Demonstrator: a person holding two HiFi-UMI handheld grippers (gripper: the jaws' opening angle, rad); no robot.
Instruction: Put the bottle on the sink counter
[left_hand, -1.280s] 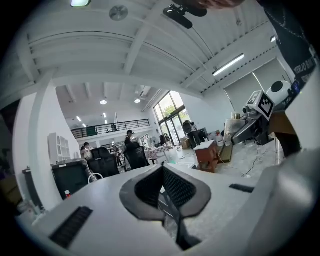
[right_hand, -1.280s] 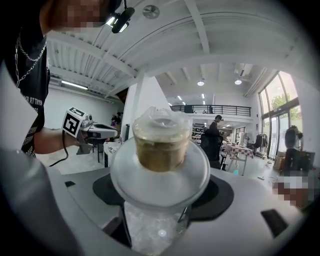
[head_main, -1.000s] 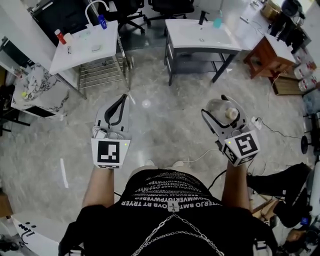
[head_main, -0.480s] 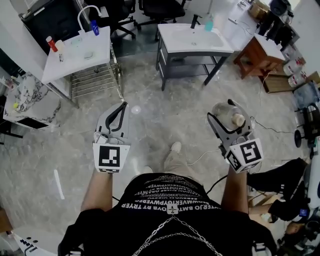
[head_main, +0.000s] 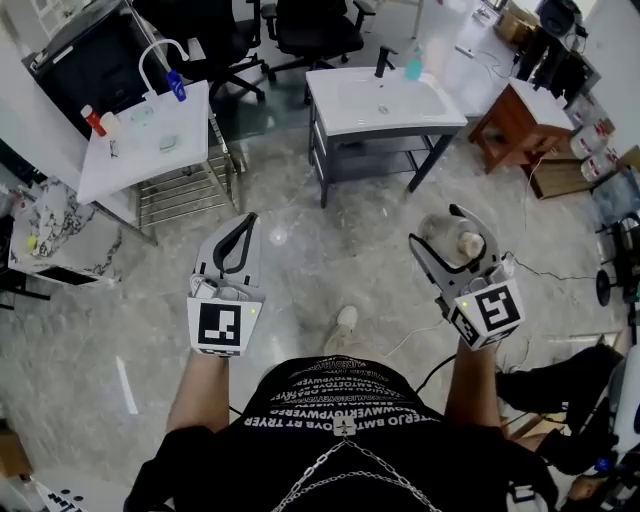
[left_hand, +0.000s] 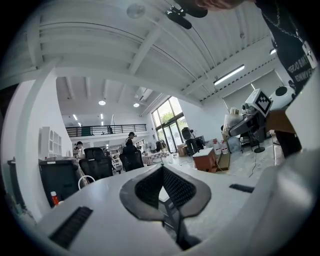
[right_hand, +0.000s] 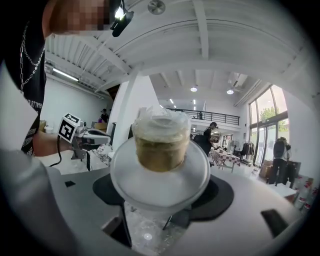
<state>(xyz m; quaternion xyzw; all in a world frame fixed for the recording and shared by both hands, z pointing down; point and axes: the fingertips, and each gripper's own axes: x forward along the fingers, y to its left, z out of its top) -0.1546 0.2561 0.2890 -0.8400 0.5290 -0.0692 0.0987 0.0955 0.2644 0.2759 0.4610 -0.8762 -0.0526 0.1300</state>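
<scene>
The bottle (head_main: 447, 236) is in my right claw (head_main: 440, 226), carried over the marble floor (head_main: 330, 250) and well apart from the sink desk (head_main: 340, 118) ahead. It is a clear, rounded plastic bottle with a tan cap. It lies tipped between the jaws, so that the capped neck points back toward the claw's body. I cannot tell whether anything is inside it.

The sink desk is a white top with a basin set into it, on a dark frame. A black tap (head_main: 383, 62) and a teal bottle (head_main: 413, 67) stand at its far edge. To the left is a second white desk (head_main: 120, 170) with a small red-capped container (head_main: 92, 120) near its back corner.

The jaws of the right claw stand wide, and its dark pads pinch the bottle's body from both sides. The left claw (head_main: 243, 222) carries nothing, and its jaws are pressed together at the tips. Both forearms reach forward from my body, side by side and apart. The claws point roughly level toward the desks, and their marker cubes face up at the head camera.
</scene>
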